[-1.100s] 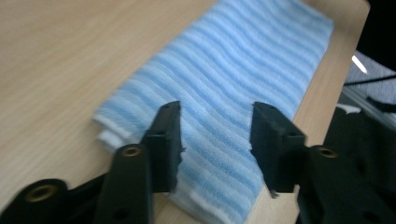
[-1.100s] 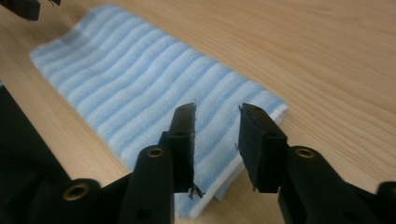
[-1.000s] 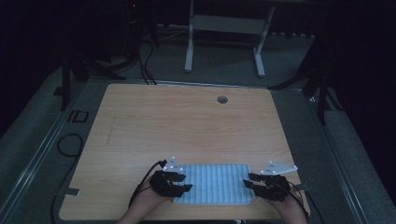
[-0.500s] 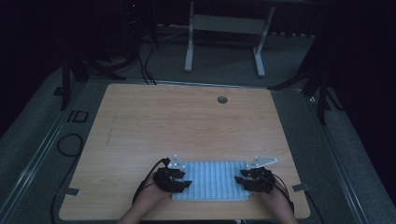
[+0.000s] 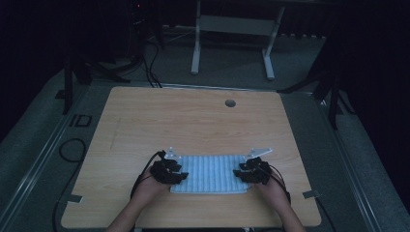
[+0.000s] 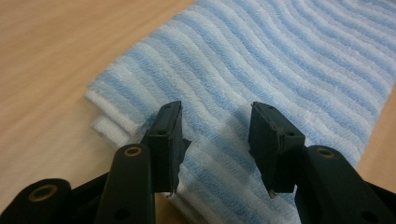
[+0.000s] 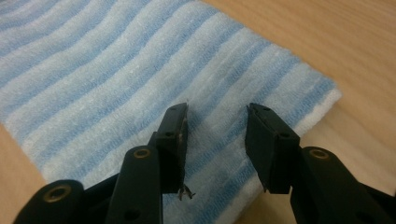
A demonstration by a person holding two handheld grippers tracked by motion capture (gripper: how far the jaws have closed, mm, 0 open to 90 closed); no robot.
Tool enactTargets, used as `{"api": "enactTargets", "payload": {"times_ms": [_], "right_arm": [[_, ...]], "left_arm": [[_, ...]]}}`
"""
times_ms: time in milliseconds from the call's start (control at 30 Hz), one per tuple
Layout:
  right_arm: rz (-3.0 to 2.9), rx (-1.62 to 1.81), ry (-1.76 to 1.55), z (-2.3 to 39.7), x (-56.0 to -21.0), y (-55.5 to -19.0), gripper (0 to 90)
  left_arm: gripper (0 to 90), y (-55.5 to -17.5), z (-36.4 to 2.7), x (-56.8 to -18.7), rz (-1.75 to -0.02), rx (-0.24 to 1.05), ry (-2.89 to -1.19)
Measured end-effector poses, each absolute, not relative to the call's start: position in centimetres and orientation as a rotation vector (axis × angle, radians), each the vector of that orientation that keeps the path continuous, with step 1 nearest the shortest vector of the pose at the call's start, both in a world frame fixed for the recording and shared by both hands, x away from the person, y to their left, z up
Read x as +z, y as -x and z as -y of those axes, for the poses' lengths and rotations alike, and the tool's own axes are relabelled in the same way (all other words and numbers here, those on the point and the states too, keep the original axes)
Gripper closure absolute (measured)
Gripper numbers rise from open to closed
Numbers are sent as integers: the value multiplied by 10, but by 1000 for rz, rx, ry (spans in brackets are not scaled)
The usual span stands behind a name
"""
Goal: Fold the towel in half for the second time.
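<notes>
A folded towel with light blue and white stripes (image 5: 210,172) lies flat near the front edge of the wooden table (image 5: 193,121). My left gripper (image 5: 170,171) rests over the towel's left end, its jaws open just above the folded layers (image 6: 215,135). At the towel's right end my right gripper (image 5: 251,172) also stands open, jaws spread over the striped cloth (image 7: 215,140) close to its corner (image 7: 322,93). Nothing is pinched between either pair of jaws. The person's hands and forearms come in from the bottom of the high view.
A round cable hole (image 5: 230,103) sits near the table's far edge. Beyond the table stands a white metal frame (image 5: 232,38) on the dark floor. Black cables (image 5: 72,150) lie on the floor at the left.
Both grippers have moved inward onto the towel's ends; the right one came in from the right edge and lowered over the cloth.
</notes>
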State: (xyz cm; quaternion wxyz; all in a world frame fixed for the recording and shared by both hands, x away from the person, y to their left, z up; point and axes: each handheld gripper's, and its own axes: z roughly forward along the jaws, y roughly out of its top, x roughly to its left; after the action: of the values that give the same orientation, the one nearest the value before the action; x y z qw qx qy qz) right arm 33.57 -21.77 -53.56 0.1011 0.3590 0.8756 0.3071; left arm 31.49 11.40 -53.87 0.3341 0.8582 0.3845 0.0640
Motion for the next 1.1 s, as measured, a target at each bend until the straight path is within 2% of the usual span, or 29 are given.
{"api": "enactTargets", "payload": {"times_ms": [1100], "right_arm": [[-2597, 883, -1115, 158, -534, -404, 532]], "left_arm": [[545, -377, -156, -537, -1185, 249, -2204]]}}
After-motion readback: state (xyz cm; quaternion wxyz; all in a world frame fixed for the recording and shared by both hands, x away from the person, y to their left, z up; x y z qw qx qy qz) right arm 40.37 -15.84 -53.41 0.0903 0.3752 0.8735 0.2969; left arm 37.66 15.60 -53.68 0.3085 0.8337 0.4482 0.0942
